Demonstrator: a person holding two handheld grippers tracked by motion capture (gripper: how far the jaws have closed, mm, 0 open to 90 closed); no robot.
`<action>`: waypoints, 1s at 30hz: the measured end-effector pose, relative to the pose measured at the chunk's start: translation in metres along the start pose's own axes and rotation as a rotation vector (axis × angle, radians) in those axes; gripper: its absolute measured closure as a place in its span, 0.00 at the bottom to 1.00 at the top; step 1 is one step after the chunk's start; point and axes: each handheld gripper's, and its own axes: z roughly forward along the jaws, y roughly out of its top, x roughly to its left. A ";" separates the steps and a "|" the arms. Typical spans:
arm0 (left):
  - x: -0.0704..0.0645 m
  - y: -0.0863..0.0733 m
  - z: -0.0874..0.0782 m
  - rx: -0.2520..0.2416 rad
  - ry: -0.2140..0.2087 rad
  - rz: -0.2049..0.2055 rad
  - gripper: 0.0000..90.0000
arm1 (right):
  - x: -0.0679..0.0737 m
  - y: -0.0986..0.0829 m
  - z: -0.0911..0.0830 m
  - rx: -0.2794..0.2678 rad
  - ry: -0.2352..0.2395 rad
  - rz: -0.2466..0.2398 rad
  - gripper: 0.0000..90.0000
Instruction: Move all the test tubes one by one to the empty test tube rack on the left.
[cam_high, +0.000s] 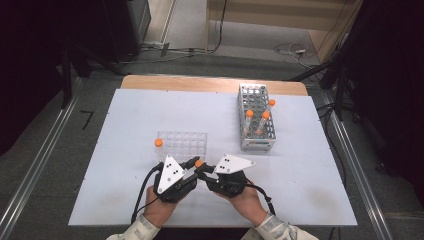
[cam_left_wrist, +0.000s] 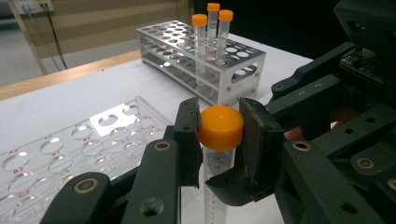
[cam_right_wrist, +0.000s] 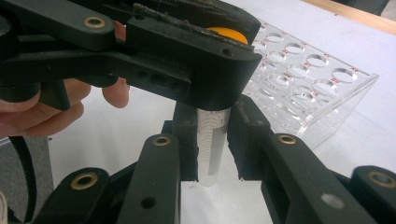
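A clear tube with an orange cap (cam_high: 199, 163) stands upright just above the white table, in front of the clear rack. My left gripper (cam_left_wrist: 221, 128) is shut on the orange cap (cam_left_wrist: 220, 122), its pads pressing both sides. My right gripper (cam_right_wrist: 212, 145) is shut on the tube's clear body (cam_right_wrist: 213, 133) lower down. In the high view the left gripper (cam_high: 195, 164) and the right gripper (cam_high: 203, 168) meet tip to tip at the tube. In the right gripper view the left gripper's jaws cross above and hide most of the cap.
A clear acrylic rack (cam_high: 182, 145) lies just beyond the grippers, with one orange-capped tube (cam_high: 158, 143) at its left end. A metal rack (cam_high: 256, 120) at the back right holds three orange-capped tubes (cam_left_wrist: 212, 23). The white table (cam_high: 125, 115) ends close to the hands.
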 end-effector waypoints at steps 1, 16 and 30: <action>0.000 0.000 0.000 0.004 0.001 0.000 0.79 | 0.000 0.000 0.000 0.000 0.000 -0.001 0.77; 0.009 0.006 -0.007 -0.014 -0.004 -0.042 0.79 | -0.001 0.001 -0.005 -0.015 -0.033 0.006 0.27; 0.030 0.019 -0.022 -0.034 0.053 -0.090 0.79 | -0.014 -0.002 -0.014 -0.024 -0.065 0.049 0.27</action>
